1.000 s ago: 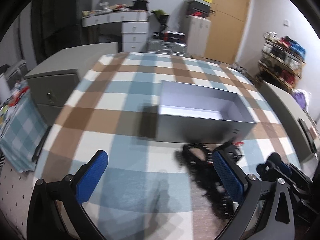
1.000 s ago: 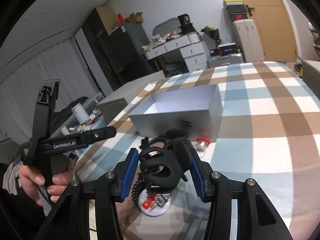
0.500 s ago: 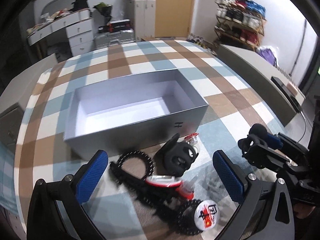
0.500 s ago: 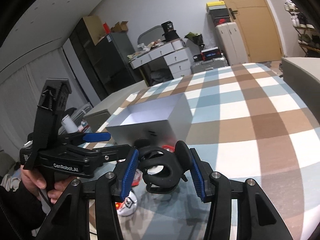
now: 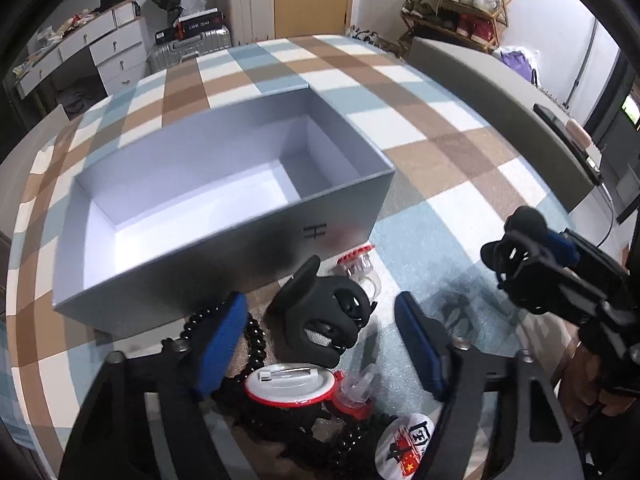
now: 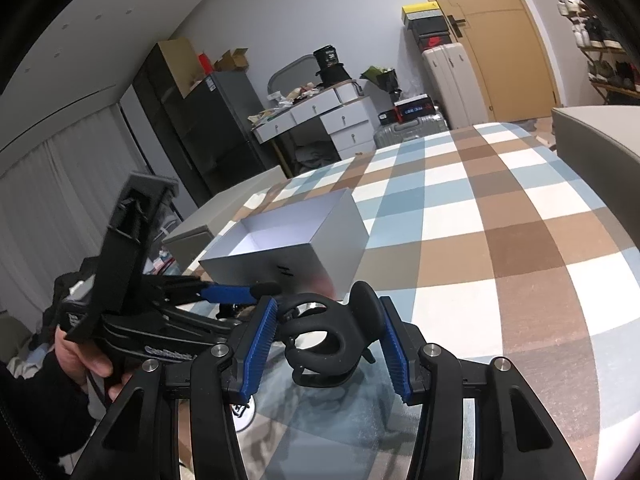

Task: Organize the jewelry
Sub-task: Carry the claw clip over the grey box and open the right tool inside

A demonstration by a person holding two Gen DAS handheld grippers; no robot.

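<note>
An open grey box [image 5: 224, 216] with a white, empty inside stands on the checked tablecloth; it also shows in the right wrist view [image 6: 296, 248]. In front of it lie a black hair claw [image 5: 324, 320], a black bead bracelet [image 5: 256, 340], a red-rimmed badge [image 5: 290, 384], a round white badge [image 5: 408, 440] and small clear and red pieces [image 5: 358, 268]. My left gripper [image 5: 320, 344] is open, its blue pads on either side of the claw, apart from it. My right gripper [image 6: 326, 346] is shut on a second black hair claw [image 6: 324, 344], held above the table; it shows in the left wrist view [image 5: 520, 248].
A grey cabinet [image 5: 500, 120] borders the table on the right, with a phone [image 5: 560, 120] on it. White drawers [image 6: 336, 120], suitcases and a wooden door stand at the back. A dark cabinet [image 6: 208, 120] is at the left.
My left gripper has moved down and closer to the pile, now straddling the black hair claw. My right gripper has lifted its hair claw and moved a little right.
</note>
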